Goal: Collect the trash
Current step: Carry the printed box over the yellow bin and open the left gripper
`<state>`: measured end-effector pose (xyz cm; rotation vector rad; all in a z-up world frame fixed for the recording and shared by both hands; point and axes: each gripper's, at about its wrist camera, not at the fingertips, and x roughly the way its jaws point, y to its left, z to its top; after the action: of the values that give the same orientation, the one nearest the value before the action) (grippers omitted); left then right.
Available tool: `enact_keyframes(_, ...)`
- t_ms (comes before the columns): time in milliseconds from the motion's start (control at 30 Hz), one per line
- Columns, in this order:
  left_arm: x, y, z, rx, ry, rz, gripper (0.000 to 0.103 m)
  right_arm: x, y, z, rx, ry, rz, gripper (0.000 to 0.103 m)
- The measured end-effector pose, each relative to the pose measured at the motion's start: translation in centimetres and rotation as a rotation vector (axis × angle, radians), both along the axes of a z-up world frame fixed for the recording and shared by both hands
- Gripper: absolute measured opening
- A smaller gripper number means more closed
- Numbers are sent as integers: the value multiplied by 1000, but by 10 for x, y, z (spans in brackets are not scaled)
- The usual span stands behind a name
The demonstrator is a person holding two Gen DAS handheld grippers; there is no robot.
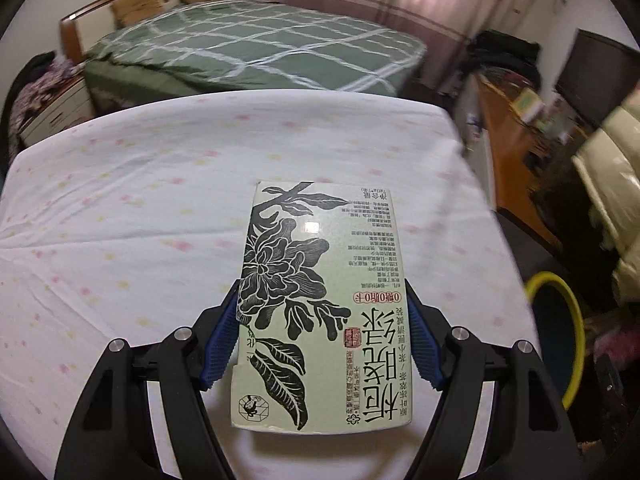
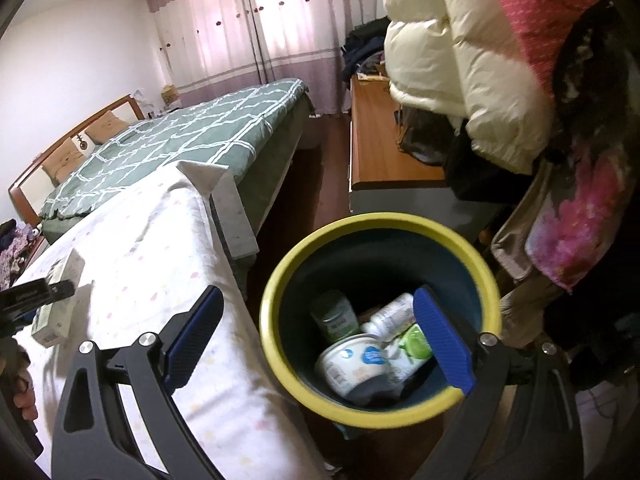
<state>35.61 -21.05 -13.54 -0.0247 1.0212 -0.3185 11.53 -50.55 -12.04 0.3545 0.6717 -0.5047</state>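
1. From the left wrist we look steeply down, close over the white bedsheet (image 1: 120,200), toward the green bed (image 1: 256,52).
2. From the right wrist we look down, near, into the yellow-rimmed bin (image 2: 280,276) beside the mattress.
3. Both our views share the sheet, green bed, curtains (image 2: 248,32) and bin.

Ahead of me stands a wooden-framed bed with a green, white-checked quilt (image 1: 248,48). Behind that bed hang pale pink curtains (image 2: 240,28). To the bed's right runs a long orange-brown wooden cabinet (image 2: 384,140), and a cream quilted puffer jacket (image 2: 452,40) hangs just above the cabinet's near end.
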Motion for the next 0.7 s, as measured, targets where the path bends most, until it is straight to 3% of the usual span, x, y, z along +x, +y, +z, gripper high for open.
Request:
enact_keyframes(267,-52,-86,12,-37,-6,-175,73,-49,-19,11,-31,-25,-22,91)
enact_keyframes(700,-123,-220,7,-4,18,-403,73,-109,-58,1,-4,-28,-115,91)
